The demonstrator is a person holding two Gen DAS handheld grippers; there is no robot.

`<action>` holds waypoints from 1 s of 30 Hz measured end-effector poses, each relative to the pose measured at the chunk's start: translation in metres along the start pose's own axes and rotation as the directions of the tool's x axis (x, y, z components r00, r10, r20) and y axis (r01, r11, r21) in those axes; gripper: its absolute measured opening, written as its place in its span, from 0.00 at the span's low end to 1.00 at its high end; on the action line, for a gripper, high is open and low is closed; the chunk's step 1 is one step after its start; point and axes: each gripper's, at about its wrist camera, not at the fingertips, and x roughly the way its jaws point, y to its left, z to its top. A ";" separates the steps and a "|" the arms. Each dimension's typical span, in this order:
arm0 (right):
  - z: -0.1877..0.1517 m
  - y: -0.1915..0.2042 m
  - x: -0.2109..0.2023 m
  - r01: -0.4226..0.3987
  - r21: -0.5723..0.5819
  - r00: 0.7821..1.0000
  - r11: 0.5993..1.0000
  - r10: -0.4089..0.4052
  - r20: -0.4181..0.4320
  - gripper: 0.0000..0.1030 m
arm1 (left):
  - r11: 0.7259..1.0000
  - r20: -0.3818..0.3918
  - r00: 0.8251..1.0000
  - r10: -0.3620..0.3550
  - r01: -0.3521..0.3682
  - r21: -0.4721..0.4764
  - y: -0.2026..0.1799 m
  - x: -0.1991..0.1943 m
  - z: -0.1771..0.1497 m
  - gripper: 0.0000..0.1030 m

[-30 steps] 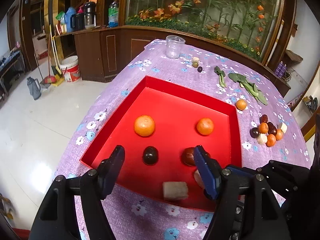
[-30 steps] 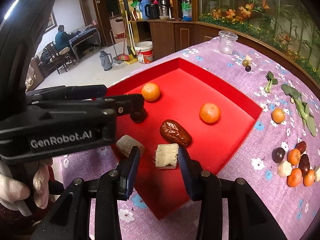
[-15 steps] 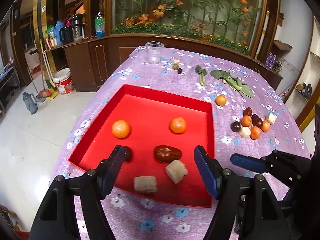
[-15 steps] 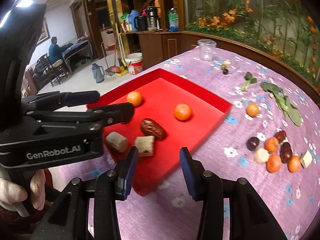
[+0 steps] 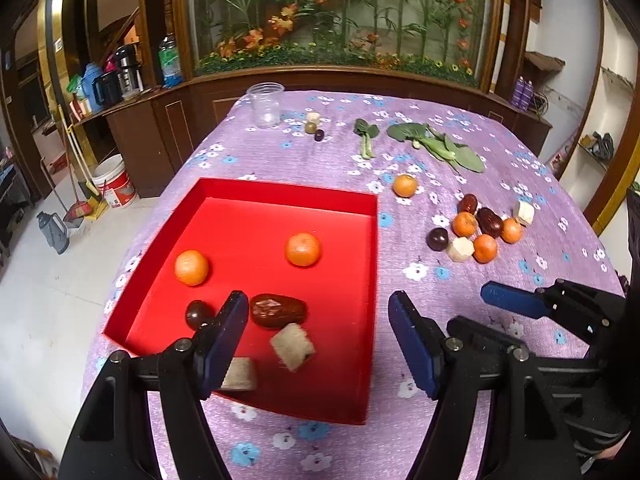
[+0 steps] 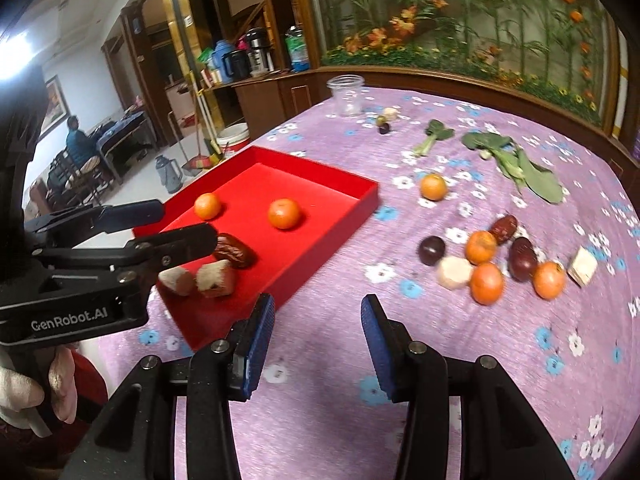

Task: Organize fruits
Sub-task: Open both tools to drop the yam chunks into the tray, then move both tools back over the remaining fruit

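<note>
A red tray (image 5: 372,240) (image 6: 360,204) holds two oranges (image 5: 191,267) (image 5: 303,249), a dark plum (image 5: 199,314), a brown date (image 5: 278,311) and two beige chunks (image 5: 292,346). My left gripper (image 5: 318,320) hangs open and empty over the tray's near right corner. To the right, on the purple cloth, lies a cluster of oranges, dates, a plum and pale chunks (image 5: 476,236) (image 6: 500,256), with a lone orange (image 6: 433,187) behind it. My right gripper (image 6: 318,312) stands open over bare cloth between the tray and the cluster, nothing between its fingers.
A clear plastic jar (image 5: 265,104) and a few small fruits (image 5: 314,126) stand at the table's far side, with green leaves (image 5: 436,144) to their right. The table edge drops to the floor on the left. A person sits far back in the room.
Both grippers have swung right. The right one has left the tray, where a beige chunk lay between its fingers, and now hangs over the cloth. The fruit cluster is nearer.
</note>
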 end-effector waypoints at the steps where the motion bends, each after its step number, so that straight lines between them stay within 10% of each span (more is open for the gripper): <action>1: -0.001 -0.005 -0.001 0.002 0.009 1.000 1.000 -0.002 0.002 0.48 | 1.000 -0.002 1.000 -0.001 0.001 0.004 -0.002 0.001 0.000 0.70; 30: -0.011 -0.169 -0.021 0.165 0.282 0.986 0.945 -0.167 -0.016 0.47 | 0.979 -0.086 0.985 -0.151 0.161 0.124 -0.101 0.089 0.052 0.70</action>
